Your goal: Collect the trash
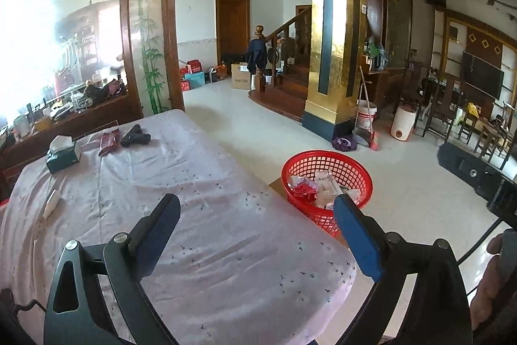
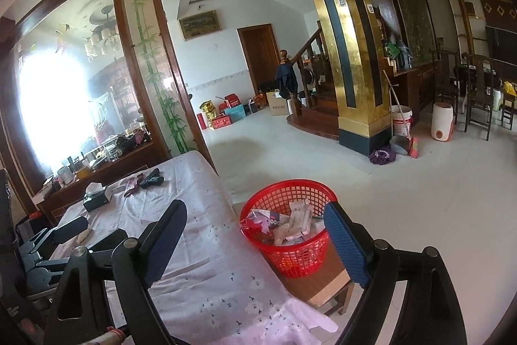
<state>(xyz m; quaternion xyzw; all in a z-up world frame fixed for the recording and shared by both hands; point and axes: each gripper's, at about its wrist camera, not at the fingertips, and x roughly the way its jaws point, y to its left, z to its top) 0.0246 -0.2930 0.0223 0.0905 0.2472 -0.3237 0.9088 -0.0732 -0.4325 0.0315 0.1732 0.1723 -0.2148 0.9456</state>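
Note:
A red mesh basket holding several wrappers stands on a low wooden stool beside the table's right edge. On the pink tablecloth lie a dark red wrapper at the far end and a small white tube at the left. My left gripper is open and empty above the table near the basket; it also shows in the right wrist view, around the white tube. My right gripper is open and empty, beside the basket; part of it shows at the right edge of the left wrist view.
A green tissue box and a black gun-shaped object sit at the table's far end. A gold pillar, bucket, broom, white bin and wooden chairs stand on the tiled floor to the right.

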